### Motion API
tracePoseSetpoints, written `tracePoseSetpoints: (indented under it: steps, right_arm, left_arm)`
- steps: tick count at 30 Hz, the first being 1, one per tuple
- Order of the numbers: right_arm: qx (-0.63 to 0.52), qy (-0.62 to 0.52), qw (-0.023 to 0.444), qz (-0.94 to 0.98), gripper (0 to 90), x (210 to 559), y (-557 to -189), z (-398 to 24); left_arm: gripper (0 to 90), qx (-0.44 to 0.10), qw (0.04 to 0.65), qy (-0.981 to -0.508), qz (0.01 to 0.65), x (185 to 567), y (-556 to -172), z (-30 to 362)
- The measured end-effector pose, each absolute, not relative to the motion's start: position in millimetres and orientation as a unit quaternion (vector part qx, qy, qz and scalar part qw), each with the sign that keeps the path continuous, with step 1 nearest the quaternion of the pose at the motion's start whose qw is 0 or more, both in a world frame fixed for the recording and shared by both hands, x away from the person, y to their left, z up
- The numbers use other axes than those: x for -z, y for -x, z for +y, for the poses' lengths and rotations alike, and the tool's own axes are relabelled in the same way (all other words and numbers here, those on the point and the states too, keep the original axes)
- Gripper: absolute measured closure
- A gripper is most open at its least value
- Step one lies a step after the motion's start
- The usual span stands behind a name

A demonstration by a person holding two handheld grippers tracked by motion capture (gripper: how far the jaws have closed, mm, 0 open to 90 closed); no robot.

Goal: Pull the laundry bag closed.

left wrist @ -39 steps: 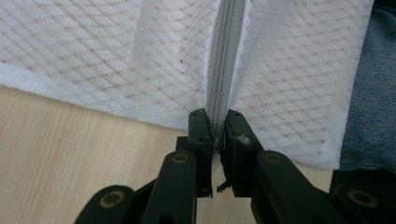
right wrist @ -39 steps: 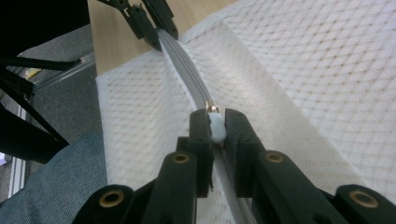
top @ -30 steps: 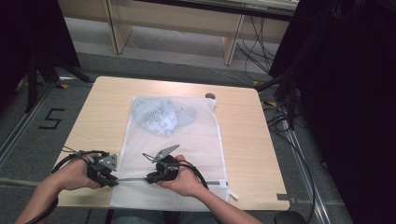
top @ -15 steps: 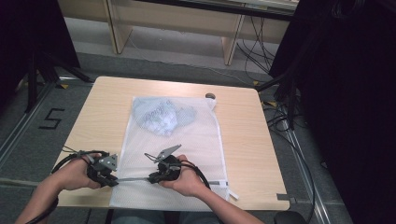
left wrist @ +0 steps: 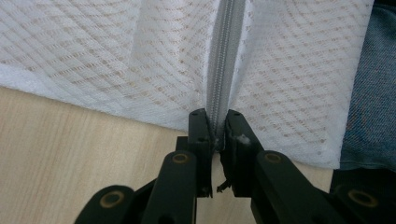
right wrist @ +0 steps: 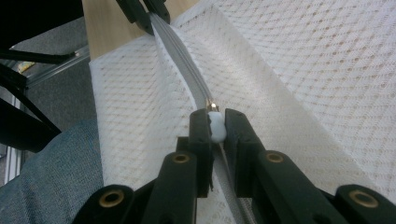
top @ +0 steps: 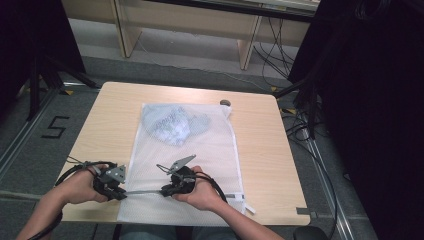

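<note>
A white mesh laundry bag (top: 205, 150) lies flat on the wooden table (top: 110, 115), with a pale patterned garment (top: 172, 125) inside its far end. A grey zipper (top: 142, 191) runs along the bag's near edge. My left gripper (top: 120, 192) is shut on the zipper's end (left wrist: 226, 56) at the bag's left corner, jaws pinching the tape (left wrist: 217, 130). My right gripper (top: 167, 189) is shut on the white zipper pull (right wrist: 216, 127). The zipper tape (right wrist: 180, 65) stretches taut from it toward the left gripper's jaws at the top of the right gripper view.
A small dark round object (top: 225, 103) sits at the table's far edge by the bag's corner. The person's jeans (right wrist: 46, 177) lie under the bag's overhanging near edge. A "5" mark (top: 54, 127) is on the floor at left, cables (top: 295, 125) at right.
</note>
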State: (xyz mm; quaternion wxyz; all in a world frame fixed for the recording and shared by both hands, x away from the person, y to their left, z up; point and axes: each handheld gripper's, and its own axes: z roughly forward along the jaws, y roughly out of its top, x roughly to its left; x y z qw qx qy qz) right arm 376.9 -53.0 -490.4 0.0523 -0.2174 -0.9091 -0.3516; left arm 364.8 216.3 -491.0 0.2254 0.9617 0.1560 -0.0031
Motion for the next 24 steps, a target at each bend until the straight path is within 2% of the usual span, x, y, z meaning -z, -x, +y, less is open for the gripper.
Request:
tracePoseSetpoints:
  steps: [24]
  right_arm:
    - [0.355, 0.206, 0.045, -0.911, 82.5, 491.4, -378.8, -60.1]
  left_arm:
    - [82.2, 0.003, 0.225, -0.962, 0.156, 491.0, -364.7, 216.2]
